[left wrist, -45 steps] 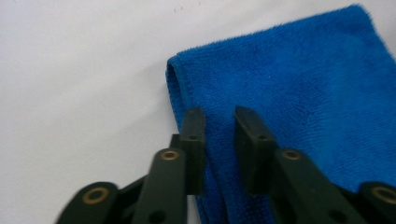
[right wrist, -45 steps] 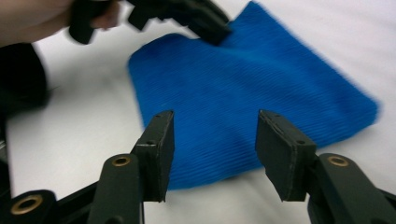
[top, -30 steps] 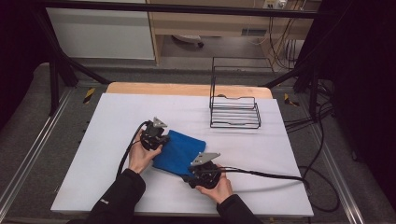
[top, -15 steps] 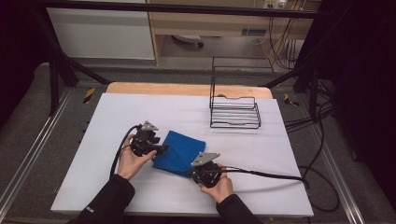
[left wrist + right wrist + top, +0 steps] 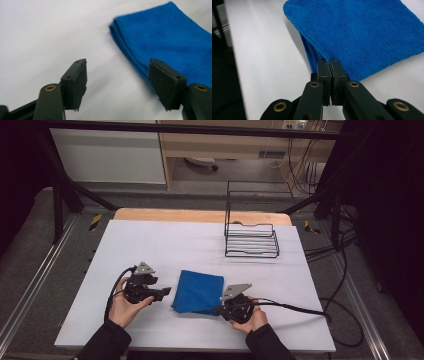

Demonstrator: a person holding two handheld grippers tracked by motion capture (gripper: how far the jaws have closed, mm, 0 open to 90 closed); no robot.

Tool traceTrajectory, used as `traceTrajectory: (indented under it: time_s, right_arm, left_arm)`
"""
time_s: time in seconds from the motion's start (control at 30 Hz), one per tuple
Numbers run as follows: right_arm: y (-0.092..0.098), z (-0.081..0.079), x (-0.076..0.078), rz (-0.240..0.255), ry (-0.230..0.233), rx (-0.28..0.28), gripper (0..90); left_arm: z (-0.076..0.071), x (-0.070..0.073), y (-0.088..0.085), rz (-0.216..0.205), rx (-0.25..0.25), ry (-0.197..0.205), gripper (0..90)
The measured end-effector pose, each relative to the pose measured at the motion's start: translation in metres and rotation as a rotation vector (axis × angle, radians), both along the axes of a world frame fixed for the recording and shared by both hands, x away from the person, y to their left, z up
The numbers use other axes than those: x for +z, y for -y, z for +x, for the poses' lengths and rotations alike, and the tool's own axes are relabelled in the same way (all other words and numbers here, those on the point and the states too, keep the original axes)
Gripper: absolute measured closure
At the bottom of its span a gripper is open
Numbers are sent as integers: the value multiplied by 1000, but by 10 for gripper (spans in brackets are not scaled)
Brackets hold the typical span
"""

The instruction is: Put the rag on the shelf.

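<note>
- The right gripper (image 5: 329, 63) is clenched on the near edge of the folded blue cloth (image 5: 362, 32), which lies ahead of it.
- The left gripper (image 5: 117, 75), just opened and released, has the cloth's layered edge just beyond its right jaw.
- Soft, light, floppy: pinch every layer at a corner.

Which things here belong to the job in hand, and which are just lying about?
In the job: folded blue terry cloth; right tool, pinching the cloth's corner; left tool, jaws just opened, nothing between them.

Lying about: black wire rack; white table.
</note>
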State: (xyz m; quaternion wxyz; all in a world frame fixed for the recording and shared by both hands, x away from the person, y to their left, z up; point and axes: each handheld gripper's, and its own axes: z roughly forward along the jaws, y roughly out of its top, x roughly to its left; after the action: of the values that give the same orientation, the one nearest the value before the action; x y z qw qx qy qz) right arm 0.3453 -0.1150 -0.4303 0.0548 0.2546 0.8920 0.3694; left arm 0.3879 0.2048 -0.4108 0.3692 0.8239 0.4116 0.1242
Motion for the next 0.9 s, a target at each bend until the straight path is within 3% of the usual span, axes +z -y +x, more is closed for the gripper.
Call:
traceTrajectory:
  time_s: [0.13,0.2,0.27,0.33,0.37,0.53,0.63,0.73,0.9]
  right_arm:
    - [15,-6,0,-4,-7,28,881]
    - [18,-7,-3,-18,-20,45,862]
    - [19,-7,-6,-6,-22,49,793]
    - [21,-9,-1,51,-10,44,639]
    - [21,-9,-1,51,-10,44,639]
    - [35,-6,14,150,29,-61,389]
    - [45,0,16,170,42,-153,262]
    - [53,7,13,188,44,-221,198]
    - [59,16,7,175,39,-278,173]
  left_arm:
    - [0,2,3,-14,0,-2,259]
    - [0,2,8,4,-5,12,224]
    - [1,3,14,14,-15,15,184]
    - [3,3,19,20,-21,20,156]
    - [5,4,22,16,-24,17,156]
    - [21,2,37,26,-20,5,152]
    - [35,-3,45,22,2,-9,187]
    - [48,-9,52,0,14,-25,265]
    - [61,-20,60,13,27,-38,435]
